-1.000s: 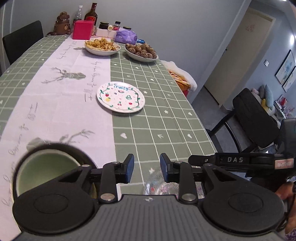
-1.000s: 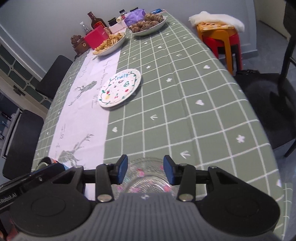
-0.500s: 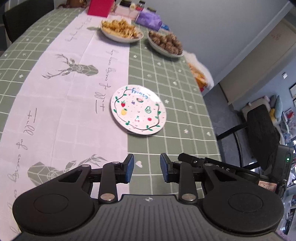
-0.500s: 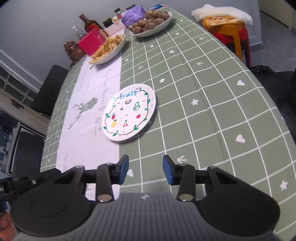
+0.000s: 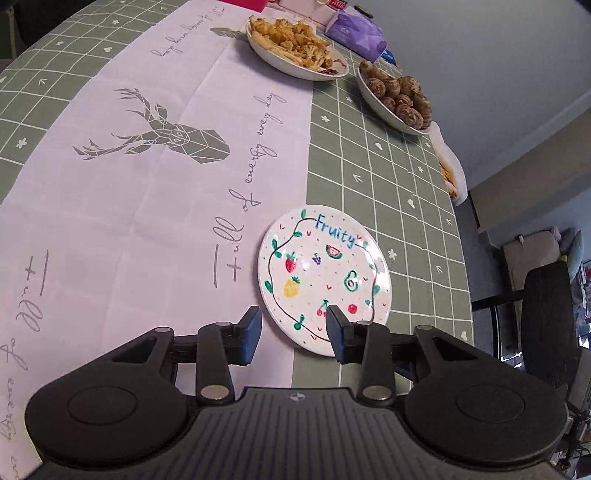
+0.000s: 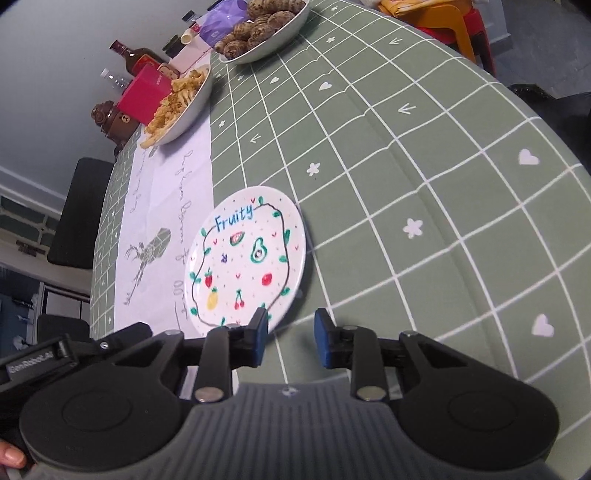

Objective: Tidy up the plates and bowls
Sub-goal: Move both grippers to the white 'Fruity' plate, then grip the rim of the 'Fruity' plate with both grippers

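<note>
A white plate painted with fruit and the word "Fruity" (image 5: 325,275) lies flat on the tablecloth, also seen in the right wrist view (image 6: 245,262). My left gripper (image 5: 293,334) is open and empty just short of the plate's near rim. My right gripper (image 6: 290,338) is open and empty at the plate's near right rim, its left finger over the rim. The left gripper's body (image 6: 74,349) shows at the lower left of the right wrist view.
A bowl of fries (image 5: 295,50) and a bowl of brown buns (image 5: 397,99) stand at the far end, with a purple packet (image 5: 354,35). A red box (image 6: 146,96), bottles and a bear figure stand behind. Black chairs (image 5: 546,321) flank the table; orange stool (image 6: 439,27).
Both grippers have moved forward along the table to the fruit plate. The green bowl and glass dish seen near them a second ago are out of view.
</note>
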`<state>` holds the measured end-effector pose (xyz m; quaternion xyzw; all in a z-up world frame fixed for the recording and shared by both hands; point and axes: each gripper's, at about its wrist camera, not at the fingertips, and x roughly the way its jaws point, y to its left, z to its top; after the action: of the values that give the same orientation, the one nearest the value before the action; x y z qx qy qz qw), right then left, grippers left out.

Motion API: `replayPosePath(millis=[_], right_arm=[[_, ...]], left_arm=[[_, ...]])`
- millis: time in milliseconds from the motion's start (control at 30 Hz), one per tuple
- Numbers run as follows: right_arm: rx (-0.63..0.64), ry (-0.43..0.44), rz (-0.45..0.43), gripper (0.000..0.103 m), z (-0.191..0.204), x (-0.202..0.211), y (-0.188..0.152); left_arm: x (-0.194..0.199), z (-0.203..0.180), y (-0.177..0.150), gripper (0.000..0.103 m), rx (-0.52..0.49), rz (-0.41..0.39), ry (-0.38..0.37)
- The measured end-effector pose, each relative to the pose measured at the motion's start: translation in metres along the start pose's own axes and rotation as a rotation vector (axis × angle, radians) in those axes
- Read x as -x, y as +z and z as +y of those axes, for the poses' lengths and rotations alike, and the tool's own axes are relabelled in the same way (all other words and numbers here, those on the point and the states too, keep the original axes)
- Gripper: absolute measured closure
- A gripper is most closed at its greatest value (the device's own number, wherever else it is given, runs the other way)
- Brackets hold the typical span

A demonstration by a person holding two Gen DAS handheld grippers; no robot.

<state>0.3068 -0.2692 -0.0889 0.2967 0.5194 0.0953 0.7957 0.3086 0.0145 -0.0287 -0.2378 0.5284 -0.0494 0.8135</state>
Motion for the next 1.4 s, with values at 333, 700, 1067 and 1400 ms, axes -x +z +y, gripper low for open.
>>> replayPosePath(millis=[333,700,1067,1400], right_arm=[[-0.046,0.045,0.015,0.087,-0.011,-0.025,0.009],[-0.068,0.062,0.007,0.097,-0.012,-0.029,0.009],[0.068,-0.096,0.098,0.098,0.003,0.002,-0.025],[0.129,-0.133,0.089,0.09,-0.009,0.026,-0.056]], left_arm=[[-0.038,0.02,0.012,0.07,0.121,0.011,0.018],[-0.047,0.022,0.007,0.094,0.13,0.002,0.028],[-0.031,0.002,-0.03,0.094,0.059,0.159,0.144],[-0.013,-0.004,-0.048,0.074,0.004,0.096,0.164]])
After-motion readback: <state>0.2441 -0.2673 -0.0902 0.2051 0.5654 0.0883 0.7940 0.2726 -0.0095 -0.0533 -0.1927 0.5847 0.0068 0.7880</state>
